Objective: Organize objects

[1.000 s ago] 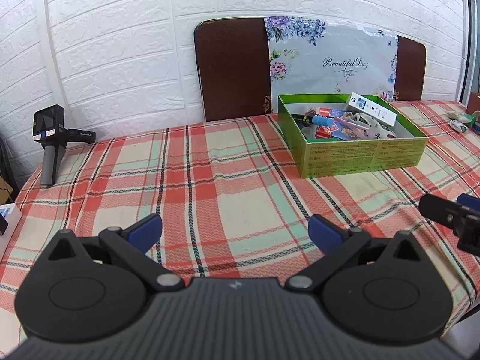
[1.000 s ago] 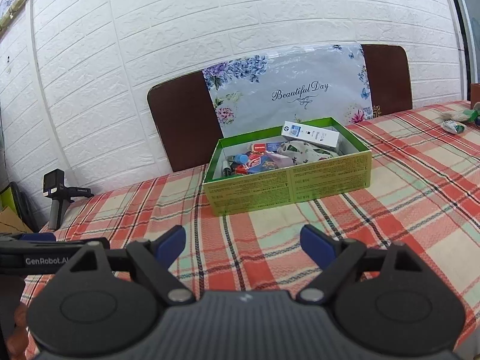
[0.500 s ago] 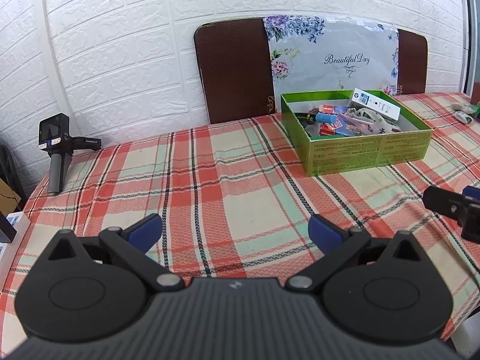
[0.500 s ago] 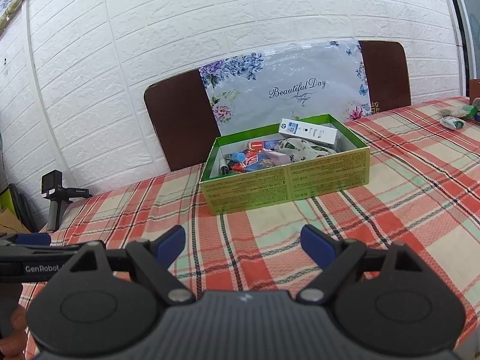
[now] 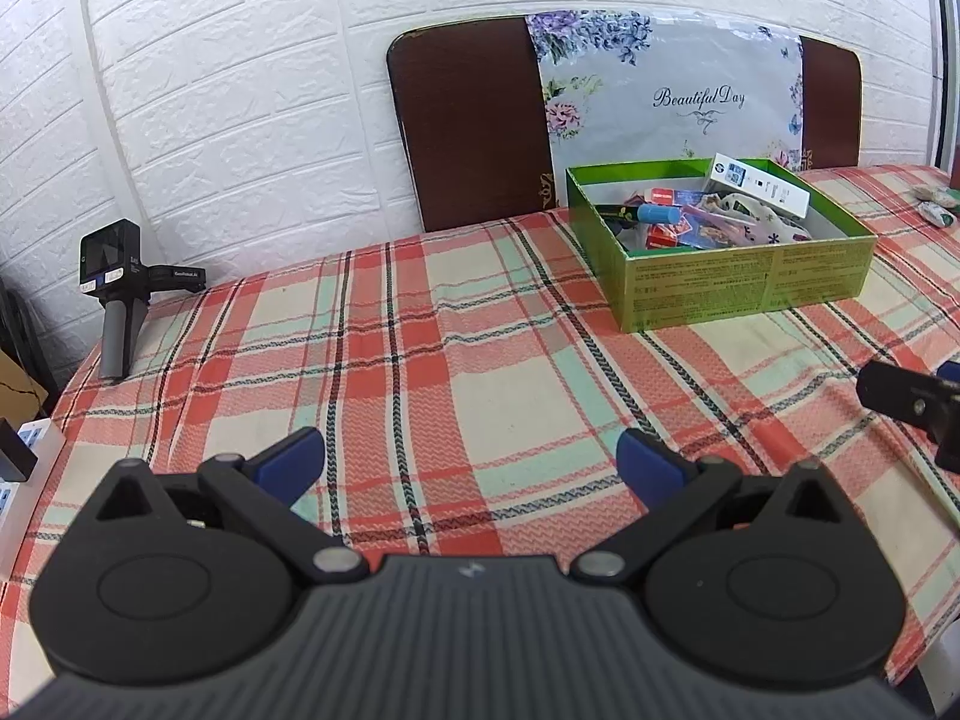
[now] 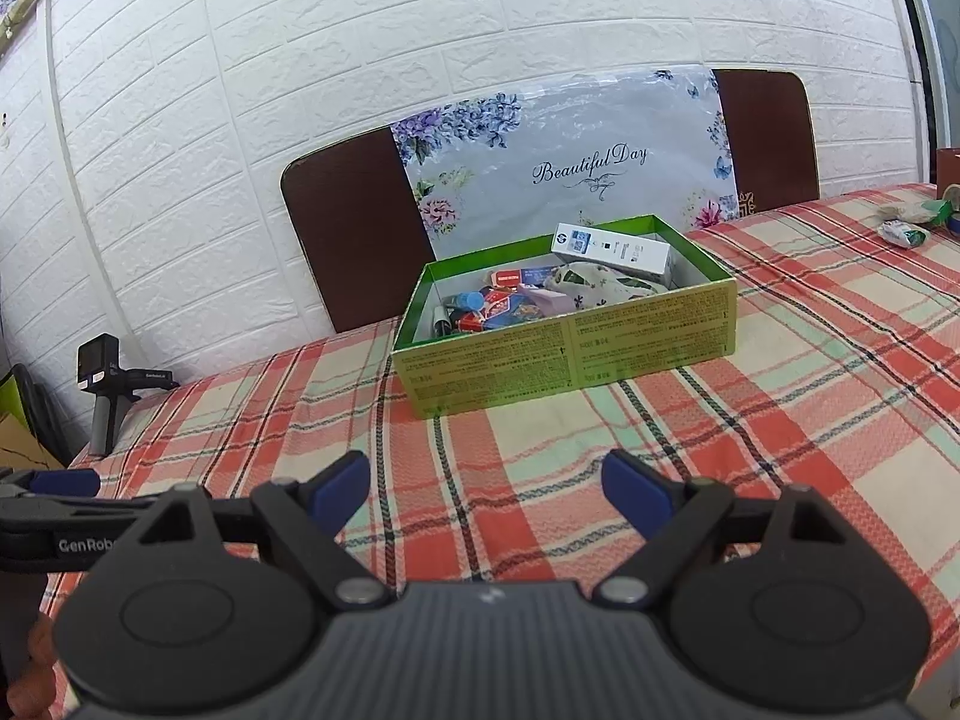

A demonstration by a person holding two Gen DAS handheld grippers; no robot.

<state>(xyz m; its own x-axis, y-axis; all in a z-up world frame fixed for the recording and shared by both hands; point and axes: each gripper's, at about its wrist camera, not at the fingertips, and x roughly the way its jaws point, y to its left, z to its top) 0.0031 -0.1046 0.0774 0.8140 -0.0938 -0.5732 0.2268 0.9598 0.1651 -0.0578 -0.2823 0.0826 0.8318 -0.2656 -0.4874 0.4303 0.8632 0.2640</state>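
My left claw and right claw are both wide, holding nothing, over bare tablecloth; the green box stands far ahead.

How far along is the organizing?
Done: green box already holds many small items, including a white carton. In hand: nothing; left gripper and right gripper are both open above the tablecloth. Left: loose items at the far right.
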